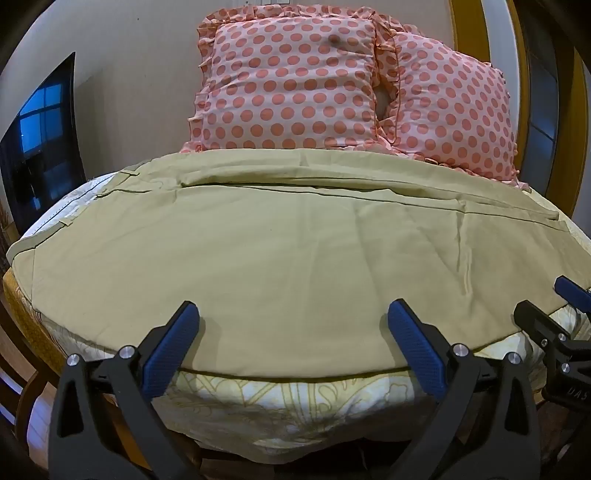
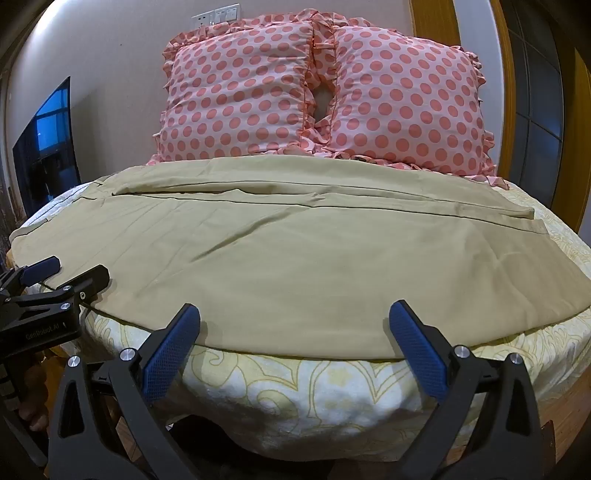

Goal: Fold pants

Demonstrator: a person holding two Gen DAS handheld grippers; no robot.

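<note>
Tan pants [image 1: 280,251] lie spread flat across the bed, waistband to the left, leg ends to the right; they also fill the right wrist view [image 2: 295,254]. My left gripper [image 1: 291,321] is open and empty, its blue pads just over the near edge of the pants. My right gripper [image 2: 295,321] is open and empty at the same near edge, further right. The right gripper shows at the right edge of the left wrist view [image 1: 546,302]. The left gripper shows at the left of the right wrist view [image 2: 66,273], open over the fabric edge.
Two pink polka-dot pillows [image 1: 295,85] [image 2: 402,99] stand against the wall behind the pants. A yellow-patterned sheet [image 2: 295,391] covers the bed front. A dark TV screen [image 1: 40,140] is on the left. A yellow door frame [image 2: 436,18] is at the right.
</note>
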